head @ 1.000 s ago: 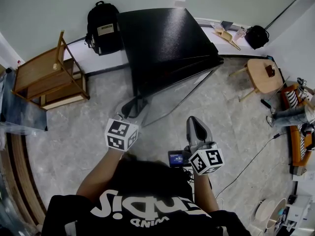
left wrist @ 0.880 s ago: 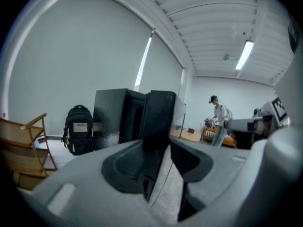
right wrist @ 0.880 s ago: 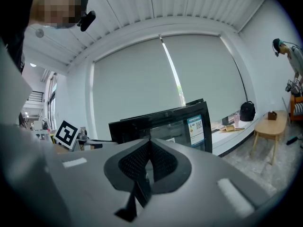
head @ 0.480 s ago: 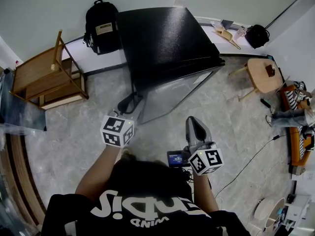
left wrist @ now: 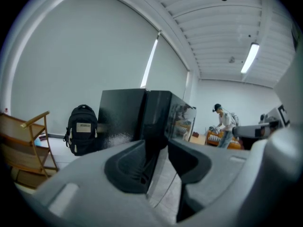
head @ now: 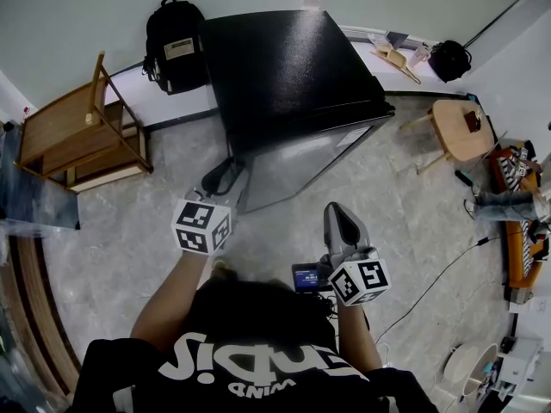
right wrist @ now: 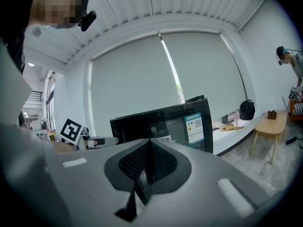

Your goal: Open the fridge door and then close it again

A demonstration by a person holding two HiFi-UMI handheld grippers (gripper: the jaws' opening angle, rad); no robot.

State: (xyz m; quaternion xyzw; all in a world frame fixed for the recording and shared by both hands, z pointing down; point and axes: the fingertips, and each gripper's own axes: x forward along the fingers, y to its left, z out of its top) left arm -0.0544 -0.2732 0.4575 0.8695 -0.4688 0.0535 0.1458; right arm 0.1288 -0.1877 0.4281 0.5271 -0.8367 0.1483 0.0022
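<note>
The fridge (head: pixel 284 67) is a black cabinet standing on the grey floor against the pale wall, in the upper middle of the head view. Its glass-fronted door (head: pixel 301 157) hangs from the right side and stands a little ajar, its free left edge swung slightly out from the cabinet. A white and blue sticker (right wrist: pixel 196 123) is stuck on the upper right of the glass.

The left gripper (head: pixel 222 177) is at that free edge. In the left gripper view its jaws stand apart, with the door's dark edge (left wrist: pixel 152 126) running down between them. One jaw is on the cabinet side and the other on the glass side. Whether they press on the door cannot be told.

The right gripper (head: pixel 338 216) is held over bare floor in front of the fridge, well apart from the door. In its own view the gripper (right wrist: pixel 150 150) has its jaws together with nothing between them, and it looks at the door's front. The left gripper's marker cube (right wrist: pixel 71 130) shows at that view's left.

A black backpack (head: pixel 176 46) leans on the wall just left of the fridge, and a wooden chair (head: pixel 82 136) stands further left. To the right of the fridge is a small round wooden stool (head: pixel 461 132). A black bag (head: pixel 449 63) rests on the window ledge behind it. In the left gripper view a person (left wrist: pixel 225 124) in a cap bends over something orange at the far side of the room.
</note>
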